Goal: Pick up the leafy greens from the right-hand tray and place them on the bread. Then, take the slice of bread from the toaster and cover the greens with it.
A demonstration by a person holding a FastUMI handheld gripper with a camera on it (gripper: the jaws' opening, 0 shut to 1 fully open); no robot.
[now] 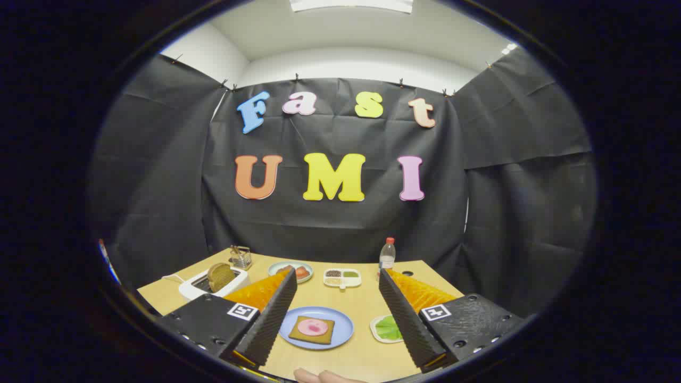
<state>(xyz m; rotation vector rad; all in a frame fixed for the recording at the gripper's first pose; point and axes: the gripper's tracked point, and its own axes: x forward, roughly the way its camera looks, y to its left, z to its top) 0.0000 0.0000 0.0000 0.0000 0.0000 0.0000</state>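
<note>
My gripper (336, 279) is open, its two black fingers spread wide above the wooden table (362, 351), nothing between them. Below and between the fingers lies a blue plate (343, 330) holding a brown bread slice (298, 334) topped with a pink round slice (313, 326). The leafy greens (388, 327) rest on a small white tray (375, 325), partly hidden by the right finger (407, 314). Beyond the left finger stands a white toaster (213, 284) with a brown bread slice (221, 276) sticking up out of it.
At the back of the table are a small wire holder (241, 258), a plate with reddish food (291, 270), a white divided dish (342, 277) and a red-capped bottle (387, 256). A person's fingertips (324, 376) show at the near table edge.
</note>
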